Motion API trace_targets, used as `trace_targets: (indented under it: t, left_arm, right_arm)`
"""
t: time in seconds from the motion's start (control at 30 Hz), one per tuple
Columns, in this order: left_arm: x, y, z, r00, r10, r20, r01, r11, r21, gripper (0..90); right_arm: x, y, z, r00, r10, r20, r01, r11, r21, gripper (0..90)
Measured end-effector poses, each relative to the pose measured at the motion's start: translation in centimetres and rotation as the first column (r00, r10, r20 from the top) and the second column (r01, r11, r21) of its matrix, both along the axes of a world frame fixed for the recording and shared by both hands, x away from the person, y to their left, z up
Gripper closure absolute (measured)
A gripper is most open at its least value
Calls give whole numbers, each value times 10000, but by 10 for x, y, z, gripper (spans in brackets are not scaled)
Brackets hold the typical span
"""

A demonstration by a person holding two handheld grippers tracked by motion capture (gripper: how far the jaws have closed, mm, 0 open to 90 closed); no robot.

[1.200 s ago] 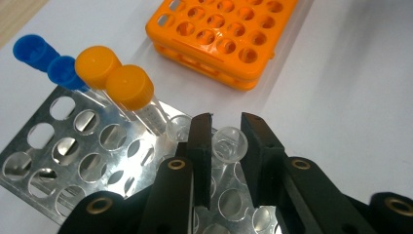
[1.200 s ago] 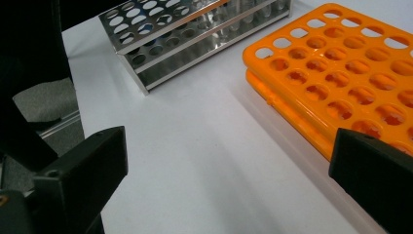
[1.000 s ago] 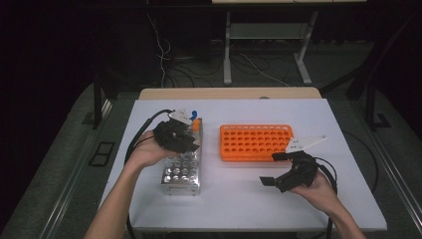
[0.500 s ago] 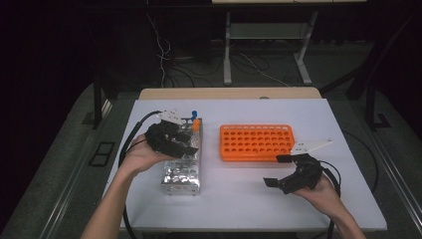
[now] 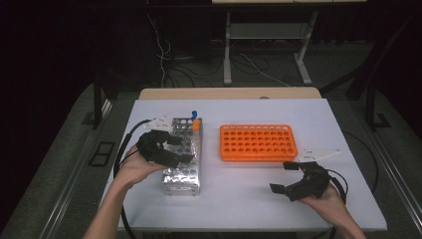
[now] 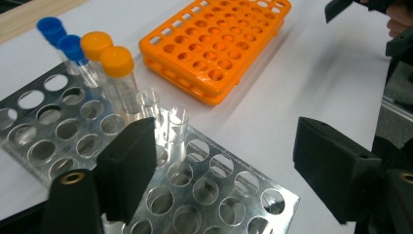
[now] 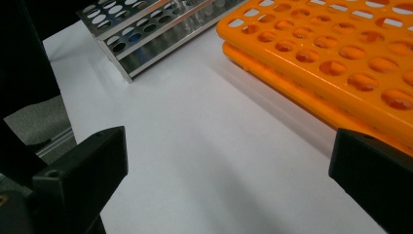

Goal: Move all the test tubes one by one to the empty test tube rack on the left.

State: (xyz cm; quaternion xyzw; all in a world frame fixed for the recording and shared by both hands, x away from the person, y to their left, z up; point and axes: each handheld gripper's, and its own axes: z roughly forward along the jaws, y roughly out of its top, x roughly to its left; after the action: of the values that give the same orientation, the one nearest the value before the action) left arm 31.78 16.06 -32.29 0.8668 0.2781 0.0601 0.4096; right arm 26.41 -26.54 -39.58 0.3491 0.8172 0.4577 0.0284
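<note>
The white desk (image 5: 249,199) carries everything, and the orange rack (image 5: 259,143) at its middle serves as the landmark; its holes look empty in the high view and in both claw views. Left of the orange rack, just apart from it, stands the metal rack (image 5: 183,157); the high view gives only a blue and an orange speck at its far end, while the left claw view resolves these into two blue-capped tubes (image 6: 63,46), two orange-capped tubes (image 6: 109,66) and two open clear tubes (image 6: 165,119) standing in its holes. The left claw (image 5: 171,149) hovers over the metal rack; its jaws have just been opening and stand released, nothing pressed between them, the clear tubes just ahead. The right claw (image 5: 287,177) sits near the orange rack's near right corner, spread wide and empty over bare desk.
</note>
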Motion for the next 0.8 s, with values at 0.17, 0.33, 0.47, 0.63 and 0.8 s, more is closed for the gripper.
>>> trace_targets:
  t: [0.17,0.33,0.47,0.63,0.8]
  left_arm:
    - [-9,9,-5,9994,344,46,-341,9982,-502,160]
    - [-19,15,-11,9981,610,72,-602,9951,-781,99]
    - [-26,18,-18,9967,813,79,-803,9928,-888,6]
    - [-36,21,-28,9947,1016,165,-992,9888,-1114,0]
    - [-44,28,-37,9920,1245,229,-1204,9836,-1340,0]
  right_arm:
    - [-6,-3,-5,9999,-131,-48,131,9999,30,2]
    - [-10,-6,-8,9997,-239,-47,240,9997,76,2]
    - [-13,-6,-11,9996,-260,-79,261,9996,76,2]
    - [-14,-6,-12,9996,-258,-90,259,9996,68,2]
    - [-16,-6,-13,9996,-271,-79,272,9996,105,2]
